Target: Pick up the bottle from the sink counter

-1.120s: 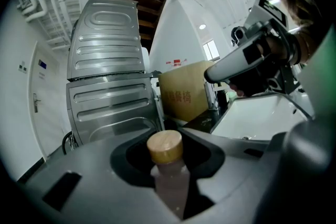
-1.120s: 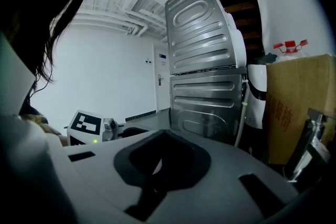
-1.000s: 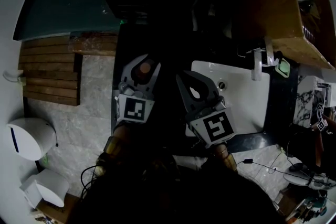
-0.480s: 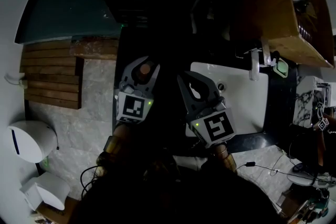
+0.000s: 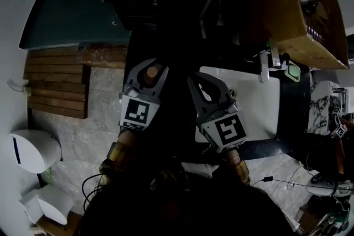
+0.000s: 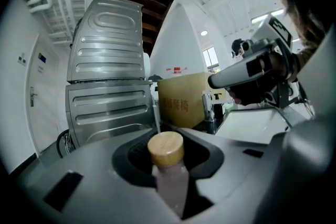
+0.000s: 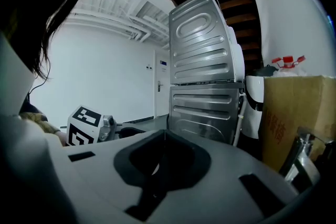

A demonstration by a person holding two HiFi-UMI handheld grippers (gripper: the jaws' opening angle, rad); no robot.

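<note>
Bottle: a small pale translucent bottle (image 6: pixel 171 186) with a round light-wood cap (image 6: pixel 166 148). It stands upright between the jaws of the left gripper (image 5: pixel 147 70), at the lower centre of the left gripper view. In the head view its cap shows left of centre, lifted clear of the counter.
Left tool: closed narrow on the bottle's body just under the cap, which pokes up through the oval gap in the jaws.
Right tool: the right gripper (image 7: pixel 161 136) has its jaws pressed together with nothing between them.
Sink: a white rectangular basin (image 5: pixel 260 110) set in a dark counter (image 5: pixel 292 119), right of centre in the head view, partly behind the right gripper.
Step in hand: the pick looks made; what remains is carrying the bottle off.
Doing it well: hold the squeeze even and the bottle upright. The grip sits high, and the smooth body could slide down. Move slowly and stay apart from the right tool.
Pose: both grippers are side by side at the head view's centre, pointing away from the person, marker cubes nearest the camera, close but not touching.
</note>
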